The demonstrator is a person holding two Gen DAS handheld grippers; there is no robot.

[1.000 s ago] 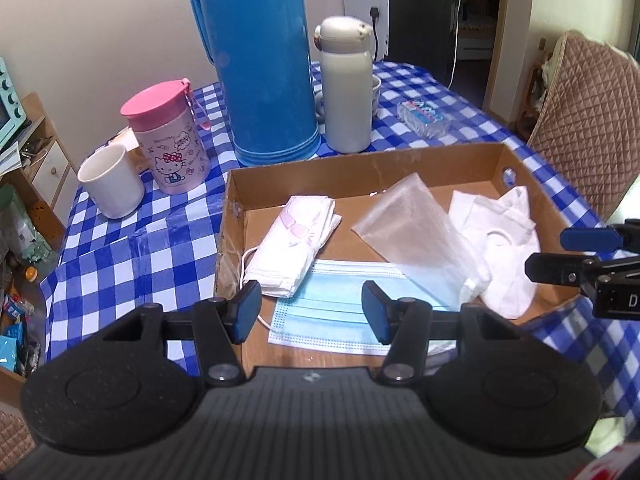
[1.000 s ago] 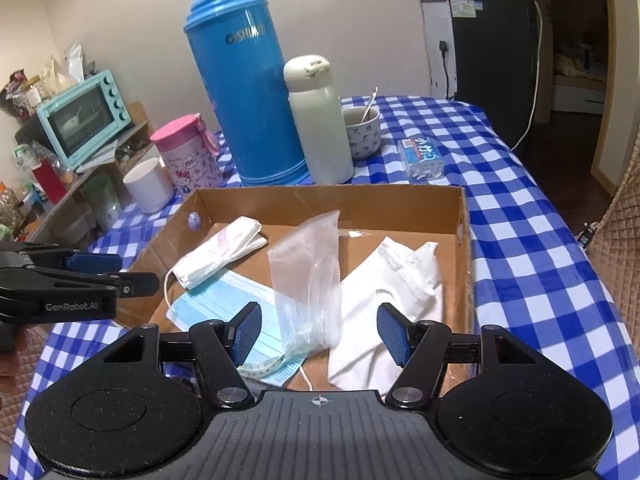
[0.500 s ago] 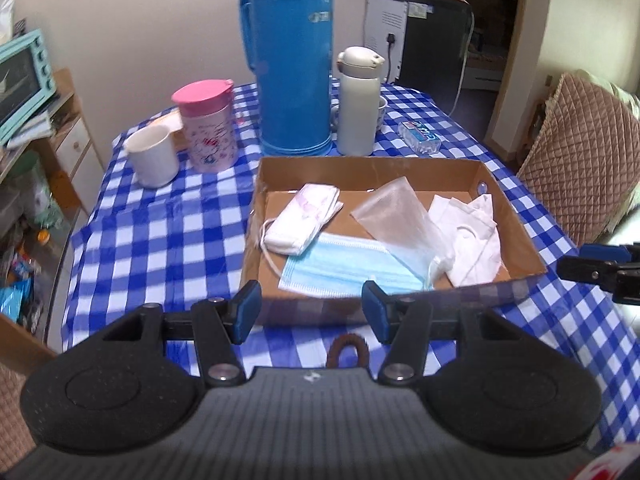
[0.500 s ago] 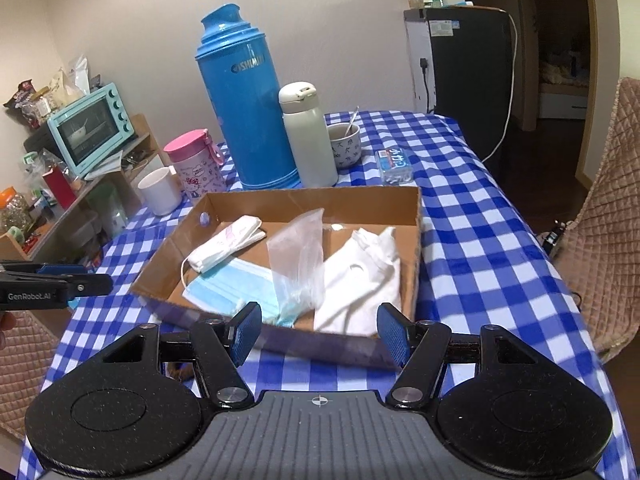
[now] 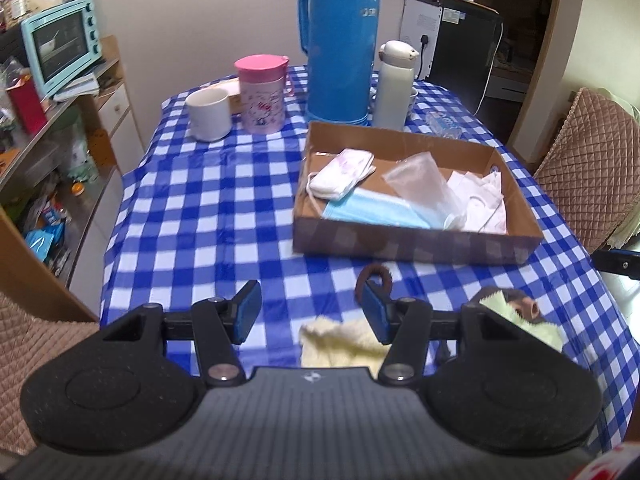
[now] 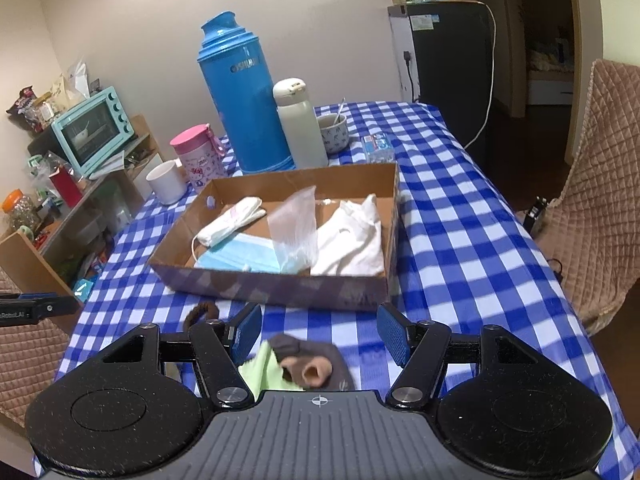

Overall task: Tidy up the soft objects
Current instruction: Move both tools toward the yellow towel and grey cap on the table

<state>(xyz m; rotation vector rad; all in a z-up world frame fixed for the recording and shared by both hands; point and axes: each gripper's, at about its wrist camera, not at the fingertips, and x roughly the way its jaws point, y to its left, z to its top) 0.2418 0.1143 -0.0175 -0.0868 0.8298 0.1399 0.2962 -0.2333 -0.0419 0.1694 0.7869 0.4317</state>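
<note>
The brown plush toy (image 6: 310,366) is seen on the worktop (image 6: 452,248), before the cardboard box (image 6: 280,290), directly between the wide-apart jaws of the right gripper (image 6: 320,336). The left gripper (image 5: 310,312), jaws apart too, is placed farther left.

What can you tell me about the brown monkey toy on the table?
The monkey toy looks like soft brown plush with a tan snout and wears something pale green. It lies on the checked tablecloth, outside the cardboard box, close below the open right tongs, which do not touch it. A curly brown tail shows nearby. Its lower body is hidden.
</note>
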